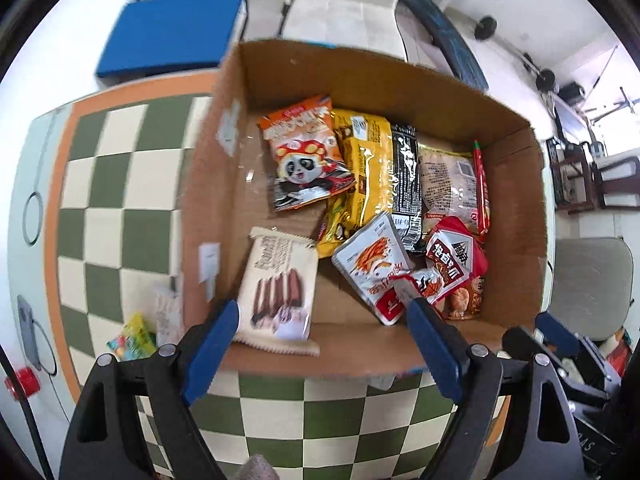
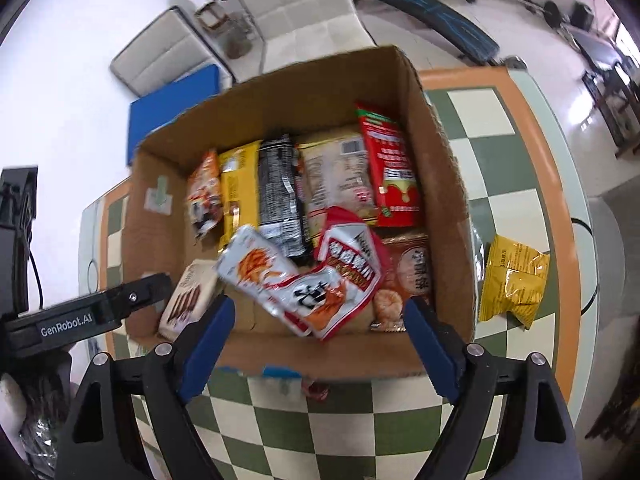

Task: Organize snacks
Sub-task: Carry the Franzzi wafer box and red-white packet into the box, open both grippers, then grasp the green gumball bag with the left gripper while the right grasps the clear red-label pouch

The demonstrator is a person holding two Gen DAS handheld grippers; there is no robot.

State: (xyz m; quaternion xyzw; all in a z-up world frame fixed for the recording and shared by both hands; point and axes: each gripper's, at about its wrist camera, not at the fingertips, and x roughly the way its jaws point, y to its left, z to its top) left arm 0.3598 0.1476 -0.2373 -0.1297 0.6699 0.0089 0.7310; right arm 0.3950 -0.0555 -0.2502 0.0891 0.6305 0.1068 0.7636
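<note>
Two grippers, both with fingers spread and nothing between them. Left gripper [image 1: 320,316] hovers over the near wall of the cardboard box [image 1: 516,184]; right gripper [image 2: 316,316] likewise, its view showing the left unit at 9 o'clock.

Box contents, working outward from the fingers: chocolate wafer pack [image 1: 276,292] flat at the near-left corner; white spicy-strip pouch [image 1: 372,268] and red pouch [image 1: 456,260] piled loosely at near-right; beyond, a rough row of panda bag [image 1: 304,156], yellow bag [image 1: 364,168], black pack [image 1: 406,176], beige pack [image 1: 444,184], tall red pack [image 2: 388,172].

Outstanding on the checkered table [image 2: 500,148]: yellow crisp bag [image 2: 512,284] at 3 o'clock of the box, green-yellow packet [image 1: 134,340] and a pale wrapper [image 1: 168,312] at 8 o'clock.

Judgement: mostly done; three strays remain, near pile untidy.
</note>
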